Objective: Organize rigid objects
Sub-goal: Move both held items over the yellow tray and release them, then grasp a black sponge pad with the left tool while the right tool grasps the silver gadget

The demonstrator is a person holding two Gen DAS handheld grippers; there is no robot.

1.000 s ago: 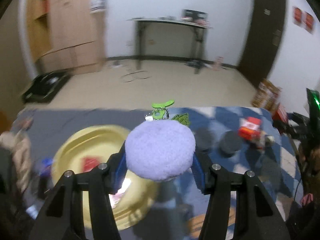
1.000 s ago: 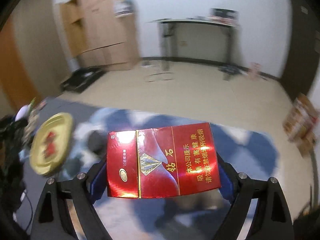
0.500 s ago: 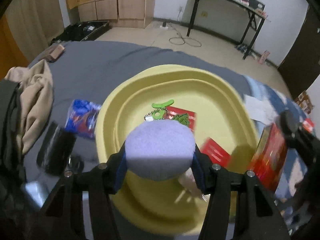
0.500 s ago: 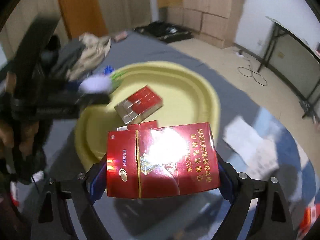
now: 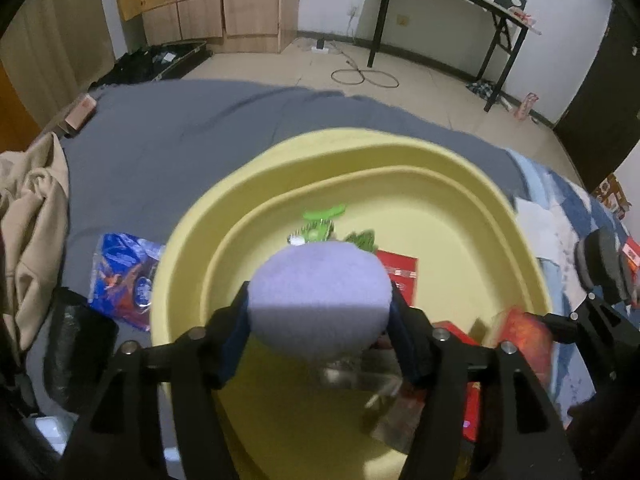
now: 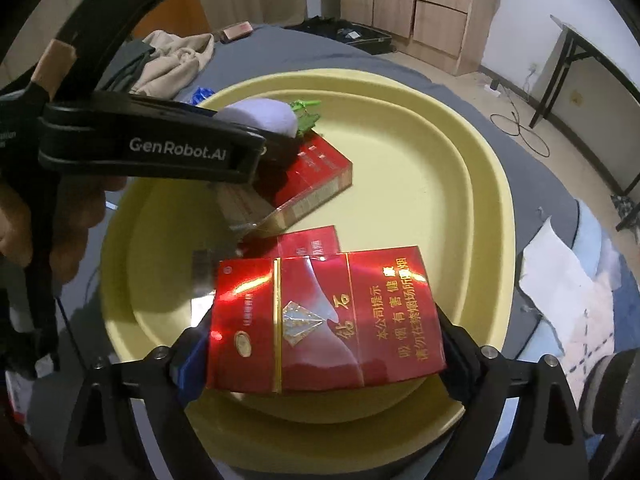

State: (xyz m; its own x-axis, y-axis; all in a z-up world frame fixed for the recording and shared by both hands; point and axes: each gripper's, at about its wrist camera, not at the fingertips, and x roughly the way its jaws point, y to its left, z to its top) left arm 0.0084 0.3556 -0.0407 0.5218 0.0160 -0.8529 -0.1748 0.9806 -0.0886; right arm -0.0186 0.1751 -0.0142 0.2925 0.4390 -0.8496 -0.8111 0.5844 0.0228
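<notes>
Left gripper (image 5: 320, 312) jaws opening, purple puff (image 5: 320, 300) still between the pads, over the yellow tray (image 5: 460, 168). Right gripper (image 6: 324, 340) jaws opening too, red cigarette pack (image 6: 324, 320) between them above the tray's near edge.

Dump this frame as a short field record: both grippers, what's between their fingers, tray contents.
left gripper: jaws opening, purple round puff between its fingers, over the tray
right gripper: jaws opening, red cigarette pack between its fingers, over the tray
yellow tray: on grey cloth
in tray: second red pack, flat red pack, green keychain
</notes>
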